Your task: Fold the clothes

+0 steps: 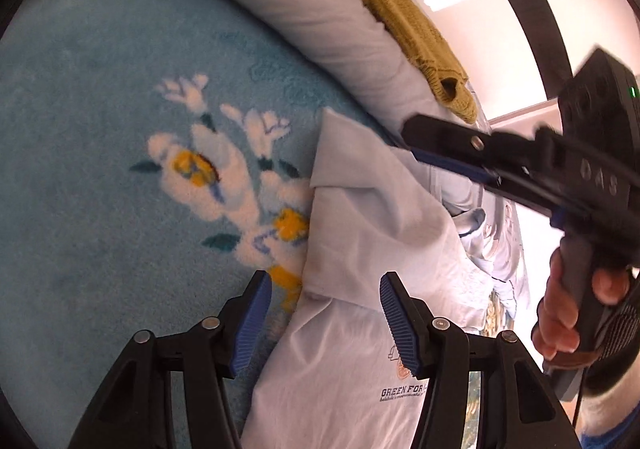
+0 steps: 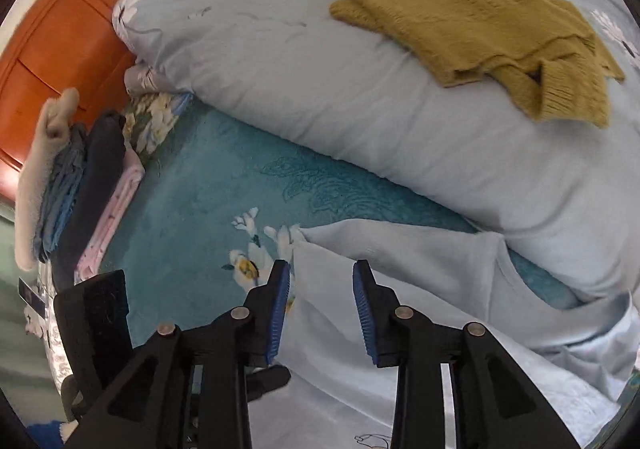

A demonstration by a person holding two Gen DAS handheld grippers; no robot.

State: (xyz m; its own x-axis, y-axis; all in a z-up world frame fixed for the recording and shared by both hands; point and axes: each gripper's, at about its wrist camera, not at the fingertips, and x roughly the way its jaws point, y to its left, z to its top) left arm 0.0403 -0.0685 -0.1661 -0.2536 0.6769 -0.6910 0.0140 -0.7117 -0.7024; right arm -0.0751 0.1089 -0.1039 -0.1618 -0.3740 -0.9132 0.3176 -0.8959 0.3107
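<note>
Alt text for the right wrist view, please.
The open right gripper hovers over a pale blue T-shirt spread on a teal floral blanket. Behind, a mustard sweater lies on a pale duvet; folded clothes are stacked at left.

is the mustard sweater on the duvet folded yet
Not neatly: the mustard sweater lies loosely bunched on the duvet, one cuff sticking out.

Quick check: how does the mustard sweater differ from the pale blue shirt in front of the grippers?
The mustard sweater is thick ribbed knit; the pale blue shirt is thin, smooth cloth with printed lettering. The sweater lies up on the pale duvet; the shirt lies on the teal floral blanket. The shirt sits right under the open left gripper and right gripper; the sweater is beyond them. Both lie loosely rumpled.
</note>
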